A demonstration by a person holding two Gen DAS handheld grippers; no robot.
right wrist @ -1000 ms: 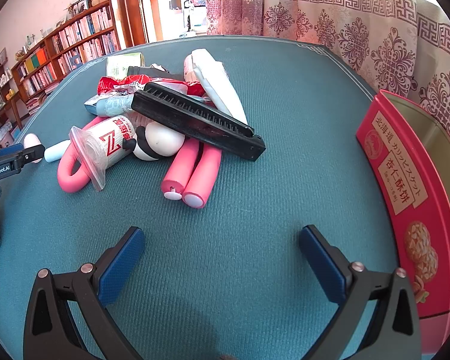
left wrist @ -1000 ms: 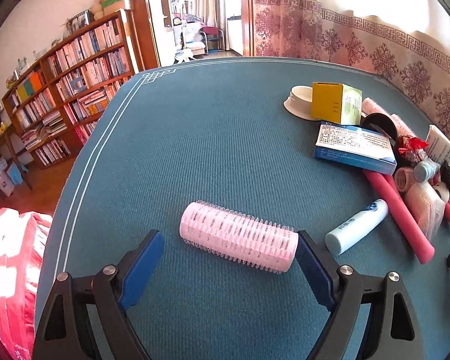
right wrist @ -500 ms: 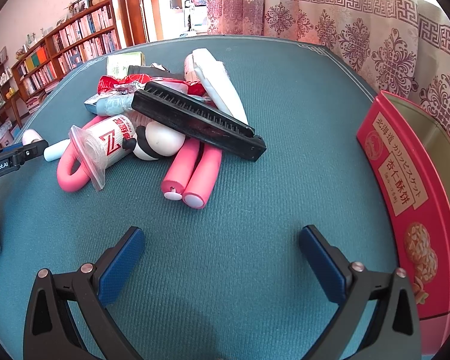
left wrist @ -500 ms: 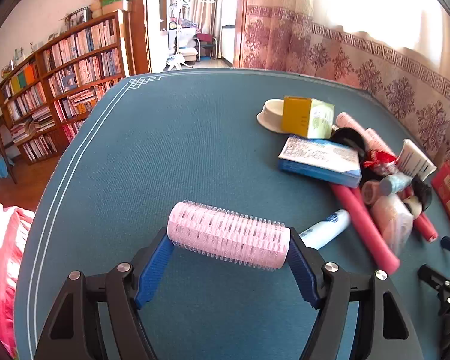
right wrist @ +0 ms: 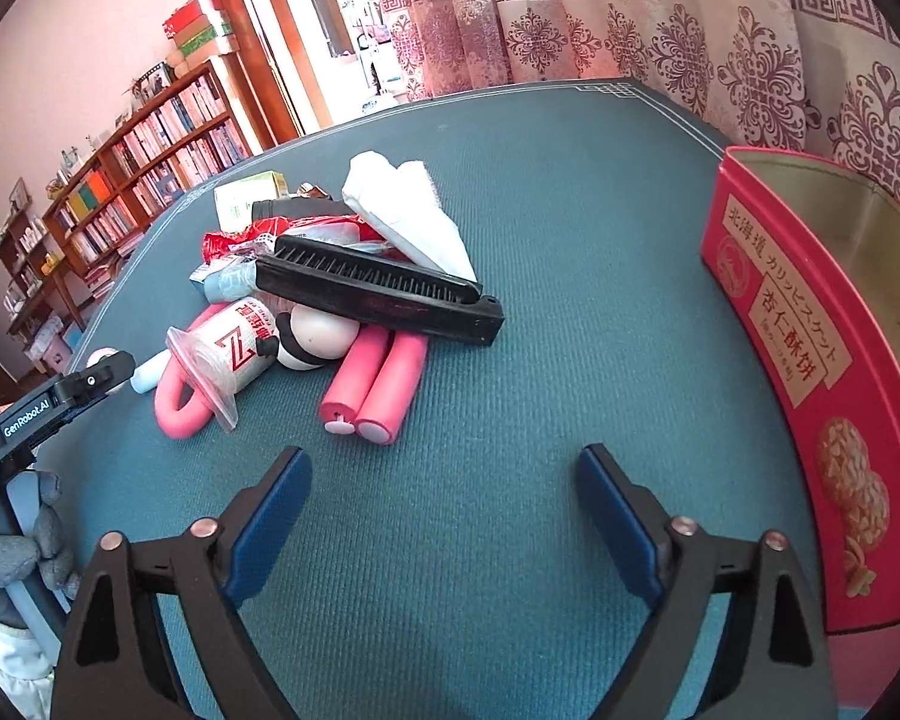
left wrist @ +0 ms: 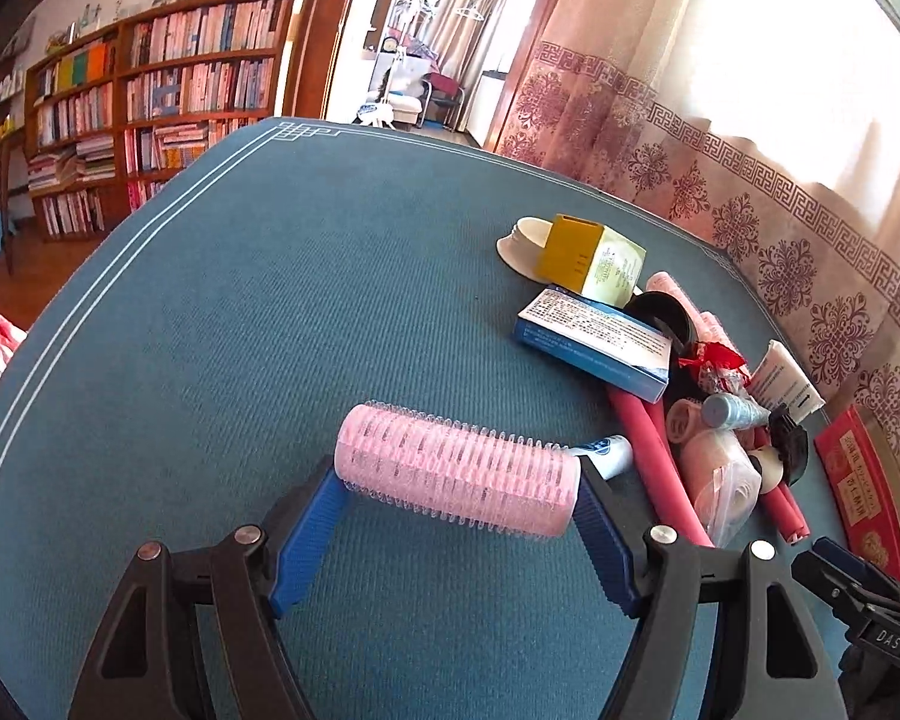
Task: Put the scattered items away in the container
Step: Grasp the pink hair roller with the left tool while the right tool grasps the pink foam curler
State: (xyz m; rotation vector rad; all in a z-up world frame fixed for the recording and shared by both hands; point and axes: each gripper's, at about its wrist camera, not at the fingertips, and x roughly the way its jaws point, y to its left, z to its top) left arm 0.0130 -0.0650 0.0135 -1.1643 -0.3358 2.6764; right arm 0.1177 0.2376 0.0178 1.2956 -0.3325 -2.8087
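Near the tabletop's [left wrist: 270,312] middle, your left gripper [left wrist: 459,516] fingers have closed endwise on the pink hair roller [left wrist: 456,474], which could pop out if tilted toward the red tin [right wrist: 810,324], while the right gripper [right wrist: 444,498], narrowing, holds nothing.

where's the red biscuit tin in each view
Left wrist view: red biscuit tin at the far right edge, lower half, past the pile.
Right wrist view: red biscuit tin fills the right side, open top showing.
Shared landmark: the black comb, also in the pile in the left wrist view.
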